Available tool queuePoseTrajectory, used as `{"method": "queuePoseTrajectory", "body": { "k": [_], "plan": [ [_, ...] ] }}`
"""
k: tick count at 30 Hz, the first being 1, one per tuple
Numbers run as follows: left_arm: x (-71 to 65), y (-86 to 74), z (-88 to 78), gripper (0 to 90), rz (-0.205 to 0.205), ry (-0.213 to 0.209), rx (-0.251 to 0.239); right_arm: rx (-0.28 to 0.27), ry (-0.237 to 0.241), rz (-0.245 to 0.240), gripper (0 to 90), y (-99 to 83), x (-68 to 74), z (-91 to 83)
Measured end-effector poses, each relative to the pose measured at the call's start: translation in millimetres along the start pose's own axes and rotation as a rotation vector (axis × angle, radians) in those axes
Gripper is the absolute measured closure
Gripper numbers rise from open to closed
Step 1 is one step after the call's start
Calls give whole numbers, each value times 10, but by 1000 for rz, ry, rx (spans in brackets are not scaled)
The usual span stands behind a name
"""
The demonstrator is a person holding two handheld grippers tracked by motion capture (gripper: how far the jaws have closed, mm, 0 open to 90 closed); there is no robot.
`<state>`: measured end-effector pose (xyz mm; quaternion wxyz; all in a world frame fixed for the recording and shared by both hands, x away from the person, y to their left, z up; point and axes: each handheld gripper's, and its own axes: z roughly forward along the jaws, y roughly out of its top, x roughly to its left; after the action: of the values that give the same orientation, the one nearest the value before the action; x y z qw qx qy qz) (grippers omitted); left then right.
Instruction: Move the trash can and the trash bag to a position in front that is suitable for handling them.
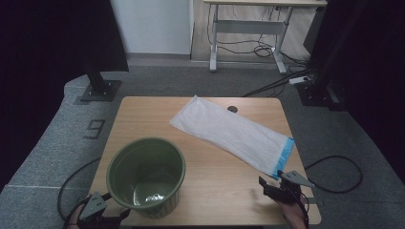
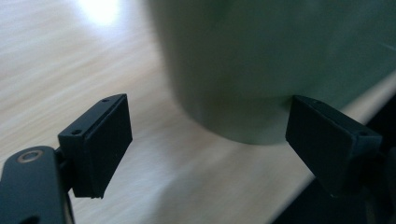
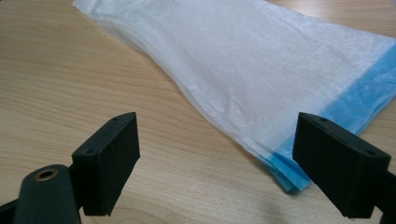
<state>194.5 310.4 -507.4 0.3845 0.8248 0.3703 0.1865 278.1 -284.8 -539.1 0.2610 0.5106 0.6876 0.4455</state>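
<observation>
Black jaws of the right gripper (image 3: 217,168) stand wide apart and empty just short of the white plastic bin liner (image 3: 261,70), whose blue-banded mouth end (image 3: 359,100) lies directly ahead and slightly to the jaws' right, flat on the wooden table (image 1: 224,176). The liner's long axis runs diagonally away from this gripper toward the table's far left. The right gripper (image 1: 282,188) is much the nearer, held low and level at the near edge. The left gripper (image 2: 210,140), jaws equally wide and holding nothing, sits low beside the base of the green ribbed bin (image 1: 145,174), just ahead of it.
</observation>
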Motion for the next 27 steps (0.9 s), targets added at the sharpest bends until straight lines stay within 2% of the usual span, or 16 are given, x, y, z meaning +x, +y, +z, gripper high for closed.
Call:
{"method": "queuePoseTrajectory", "body": {
  "k": [4, 7, 10, 17, 18, 19, 27],
  "plan": [
    [-125, 104, 93, 137, 51, -81, 23, -2, 4, -9, 144, 1, 24, -16],
    [-182, 195, 174, 123, 67, -96, 15, 3, 1, -4, 145, -14, 19, -15],
    [-189, 258, 248, 136, 85, -140, 1, 17, 6, -10, 146, -31, 11, -13],
    [-199, 450, 469, 134, 110, -164, 8, 16, 40, -23, 158, -57, 38, -62],
    [-205, 479, 501, 134, 116, -167, 11, 14, 51, -24, 164, -54, 42, -65],
    [-213, 542, 569, 134, 126, -177, 16, 8, 90, -17, 166, -24, 52, -50],
    [-214, 726, 782, 129, 139, -209, 13, 1, 150, -46, 166, 77, 131, 19]
  ]
}}
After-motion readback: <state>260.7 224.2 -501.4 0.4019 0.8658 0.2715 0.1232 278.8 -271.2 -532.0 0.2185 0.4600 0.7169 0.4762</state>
